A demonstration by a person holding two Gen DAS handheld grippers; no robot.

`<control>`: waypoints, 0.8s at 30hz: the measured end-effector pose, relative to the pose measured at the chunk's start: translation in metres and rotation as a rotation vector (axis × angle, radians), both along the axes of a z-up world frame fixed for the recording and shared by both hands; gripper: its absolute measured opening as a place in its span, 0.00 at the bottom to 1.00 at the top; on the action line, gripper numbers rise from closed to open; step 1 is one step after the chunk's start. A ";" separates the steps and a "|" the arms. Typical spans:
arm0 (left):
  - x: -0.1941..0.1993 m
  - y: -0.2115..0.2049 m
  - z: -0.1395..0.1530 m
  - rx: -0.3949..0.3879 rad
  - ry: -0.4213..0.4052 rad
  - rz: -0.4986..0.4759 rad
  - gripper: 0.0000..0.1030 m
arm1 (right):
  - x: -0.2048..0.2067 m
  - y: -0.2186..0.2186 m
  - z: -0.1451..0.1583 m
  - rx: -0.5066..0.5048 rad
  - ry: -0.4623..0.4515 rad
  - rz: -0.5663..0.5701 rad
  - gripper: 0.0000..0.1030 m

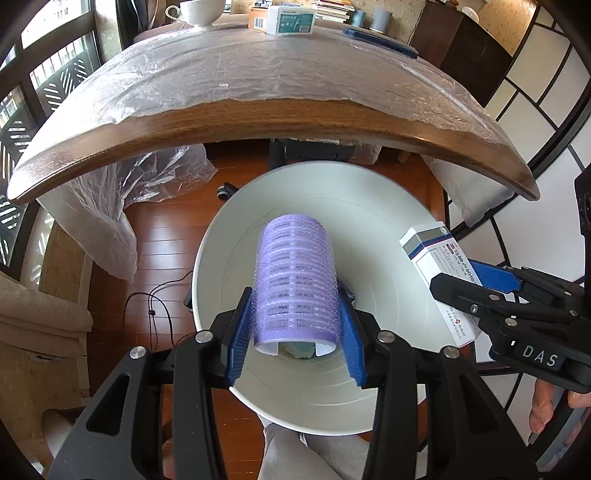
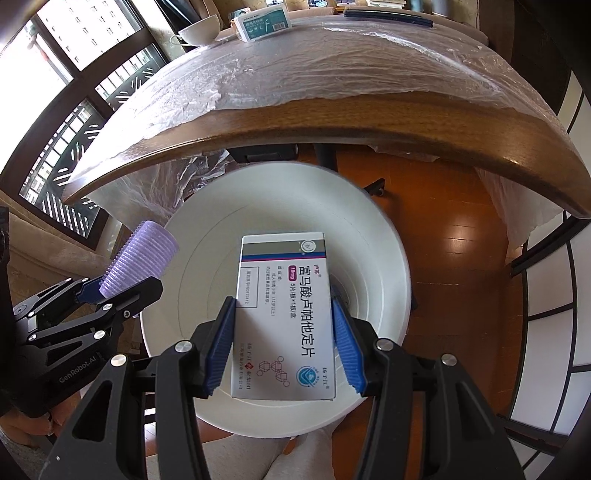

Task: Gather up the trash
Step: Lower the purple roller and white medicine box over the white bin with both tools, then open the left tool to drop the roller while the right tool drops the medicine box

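Note:
My left gripper (image 1: 295, 325) is shut on a purple hair roller (image 1: 295, 277) and holds it over the open white bin (image 1: 388, 229). My right gripper (image 2: 282, 339) is shut on a white medicine box (image 2: 282, 314) and holds it over the same bin (image 2: 384, 258). The medicine box also shows at the right of the left wrist view (image 1: 436, 273), and the roller shows at the left of the right wrist view (image 2: 142, 254). Some greenish trash lies at the bin's bottom, mostly hidden behind the roller.
The wooden table (image 1: 258, 125) with a plastic sheet stands just beyond the bin. On its far side are a white cup (image 1: 201, 13), a white-green box (image 1: 291, 20) and a blue strip (image 1: 380, 40). Wooden floor and hanging plastic lie below.

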State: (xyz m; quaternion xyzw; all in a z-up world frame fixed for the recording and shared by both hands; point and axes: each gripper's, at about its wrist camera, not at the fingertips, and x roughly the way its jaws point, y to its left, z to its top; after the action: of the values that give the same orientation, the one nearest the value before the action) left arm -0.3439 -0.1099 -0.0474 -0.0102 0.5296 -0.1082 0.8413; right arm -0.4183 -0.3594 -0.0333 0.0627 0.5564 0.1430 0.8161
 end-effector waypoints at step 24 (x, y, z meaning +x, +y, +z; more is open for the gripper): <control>0.000 0.011 0.024 -0.013 -0.042 0.056 0.75 | -0.011 -0.010 0.031 -0.132 -0.170 -0.010 0.90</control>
State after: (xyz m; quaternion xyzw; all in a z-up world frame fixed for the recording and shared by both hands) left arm -0.3438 -0.0989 -0.0231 -0.0280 0.5107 -0.0881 0.8548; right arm -0.4296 -0.3693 -0.0024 -0.0009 0.4931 0.1069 0.8634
